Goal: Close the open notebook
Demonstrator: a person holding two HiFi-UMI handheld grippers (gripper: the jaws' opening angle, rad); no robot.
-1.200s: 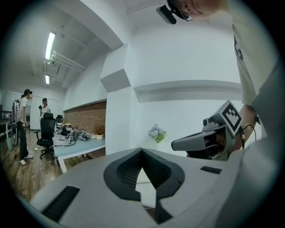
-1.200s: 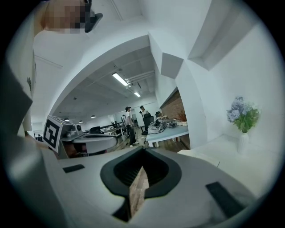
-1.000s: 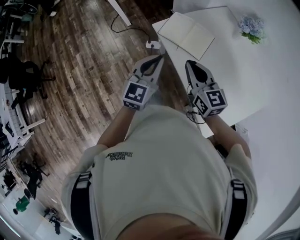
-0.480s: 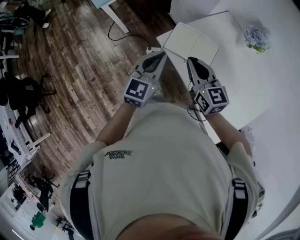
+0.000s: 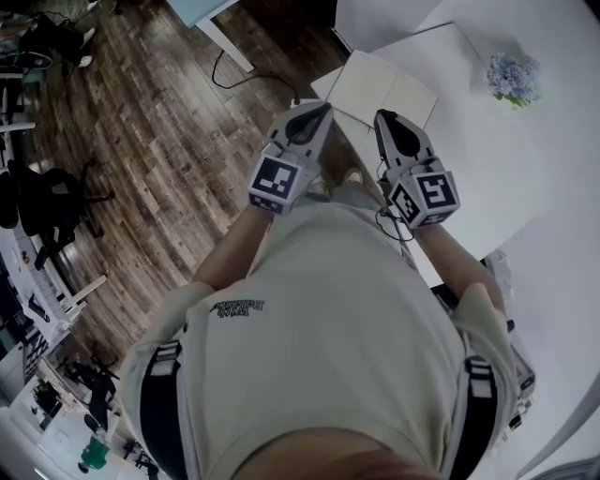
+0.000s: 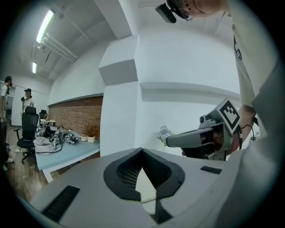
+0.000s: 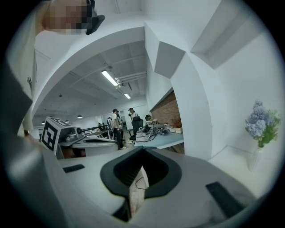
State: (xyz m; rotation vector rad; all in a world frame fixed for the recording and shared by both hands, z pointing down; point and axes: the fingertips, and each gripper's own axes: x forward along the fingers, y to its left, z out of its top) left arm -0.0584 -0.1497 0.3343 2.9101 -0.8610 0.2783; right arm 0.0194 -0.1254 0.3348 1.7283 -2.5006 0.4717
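Observation:
The open notebook (image 5: 382,89) lies flat with blank cream pages up, at the near left corner of the white table (image 5: 487,159). My left gripper (image 5: 324,110) is shut and empty. It hangs over the wooden floor just short of the notebook's left corner. My right gripper (image 5: 382,118) is also shut and empty, with its tip at the table's edge below the notebook's near side. In the left gripper view the closed left gripper (image 6: 142,151) fills the bottom and the right gripper (image 6: 196,139) shows alongside. In the right gripper view the closed right gripper (image 7: 142,150) points level.
A vase of pale blue flowers (image 5: 513,75) stands far right on the table. A black cable (image 5: 230,70) lies on the floor by a light-blue desk (image 5: 202,14). Office chairs (image 5: 47,202) stand at the left. Two people (image 7: 122,122) stand far off.
Both grippers and the person have moved toward the table, so the notebook now lies closer to the fingertips. Both jaws have stayed shut.

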